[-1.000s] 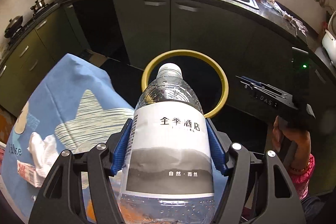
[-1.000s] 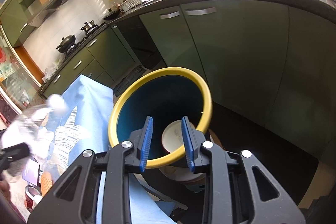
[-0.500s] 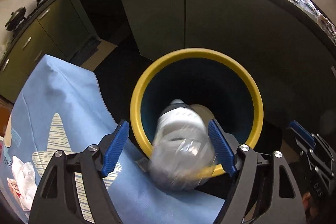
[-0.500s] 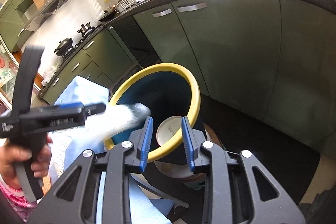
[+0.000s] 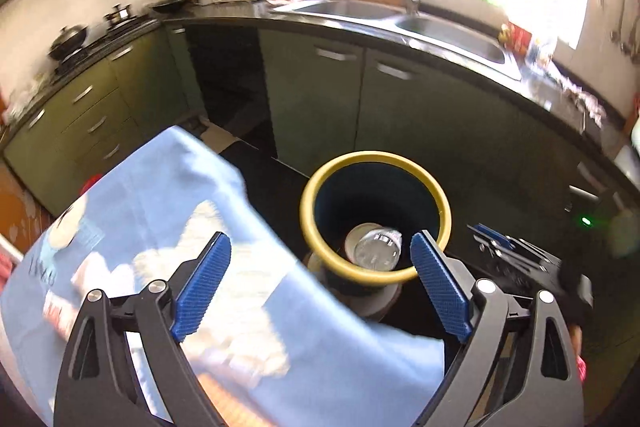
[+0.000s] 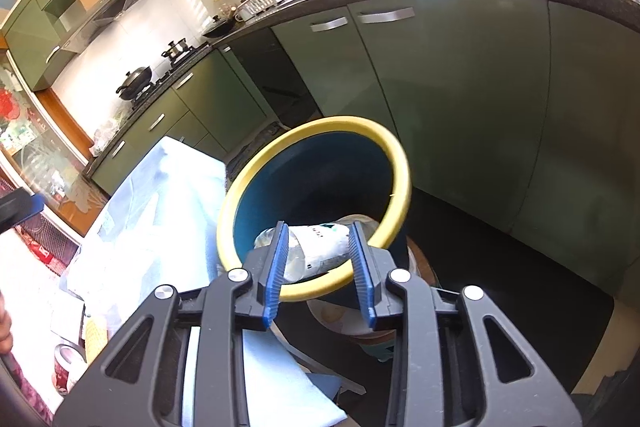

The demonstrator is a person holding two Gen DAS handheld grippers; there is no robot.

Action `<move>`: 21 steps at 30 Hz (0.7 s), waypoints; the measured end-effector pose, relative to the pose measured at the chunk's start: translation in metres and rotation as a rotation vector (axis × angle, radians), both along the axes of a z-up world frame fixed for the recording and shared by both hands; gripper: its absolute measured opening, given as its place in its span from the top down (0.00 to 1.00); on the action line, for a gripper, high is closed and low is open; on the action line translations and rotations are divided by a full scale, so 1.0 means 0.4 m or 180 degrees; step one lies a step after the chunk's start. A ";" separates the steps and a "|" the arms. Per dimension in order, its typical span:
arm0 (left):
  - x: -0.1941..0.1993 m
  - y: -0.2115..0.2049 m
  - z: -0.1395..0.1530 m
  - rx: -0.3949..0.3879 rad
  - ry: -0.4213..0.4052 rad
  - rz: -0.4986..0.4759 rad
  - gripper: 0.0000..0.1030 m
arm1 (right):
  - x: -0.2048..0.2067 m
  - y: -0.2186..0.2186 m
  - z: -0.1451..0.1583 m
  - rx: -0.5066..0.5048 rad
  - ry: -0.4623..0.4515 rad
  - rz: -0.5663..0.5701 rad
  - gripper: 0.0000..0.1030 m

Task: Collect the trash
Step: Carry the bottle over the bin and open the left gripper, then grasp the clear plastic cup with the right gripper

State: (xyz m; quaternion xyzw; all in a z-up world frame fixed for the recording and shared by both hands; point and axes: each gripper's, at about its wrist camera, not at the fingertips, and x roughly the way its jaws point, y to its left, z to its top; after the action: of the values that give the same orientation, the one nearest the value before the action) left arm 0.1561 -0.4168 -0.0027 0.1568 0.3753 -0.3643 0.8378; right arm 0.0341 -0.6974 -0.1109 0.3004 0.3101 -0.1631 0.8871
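Note:
A clear water bottle (image 5: 376, 247) with a white label lies inside the blue bin with the yellow rim (image 5: 308, 227), on top of a white cup. My left gripper (image 5: 320, 241) hangs above the bin's near edge, its jaws wide and still opening, with nothing between them. In the right wrist view the bottle (image 6: 320, 243) lies on its side in the bin (image 6: 400, 167). My right gripper (image 6: 318, 227) sits just before the bin's near rim. Its jaws stand a little apart and are opening, and they hold nothing.
A table under a light blue cloth (image 5: 160, 227) stands left of the bin, with a small can (image 6: 66, 363) and other litter near its front. Green cabinets (image 6: 460, 107) and a dark counter with a sink (image 5: 440, 27) stand behind. The floor is dark.
The left gripper held the bottle upright, let it fall into the bin, opened wide and drew back upward. The right gripper stayed in place and its jaws spread slightly.

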 end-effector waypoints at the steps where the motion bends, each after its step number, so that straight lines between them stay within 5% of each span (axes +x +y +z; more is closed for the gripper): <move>1: -0.007 0.043 0.012 -0.0044 -0.0003 0.0055 0.12 | 0.006 0.006 0.001 -0.0001 -0.0001 0.0030 0.68; 8: -0.052 0.342 0.054 -0.0304 -0.0274 0.0685 0.08 | 0.053 0.072 0.022 -0.0060 -0.0034 0.0338 0.59; 21: -0.074 0.726 -0.052 -0.0305 -0.0261 0.1681 0.07 | 0.201 0.376 0.080 -0.0399 -0.0009 0.1808 0.44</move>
State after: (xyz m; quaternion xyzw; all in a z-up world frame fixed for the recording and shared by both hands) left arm 0.1266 -0.1263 -0.0237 0.0283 0.3513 -0.1439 0.9247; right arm 0.1145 -0.5470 -0.0789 0.1464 0.3699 0.0733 0.9145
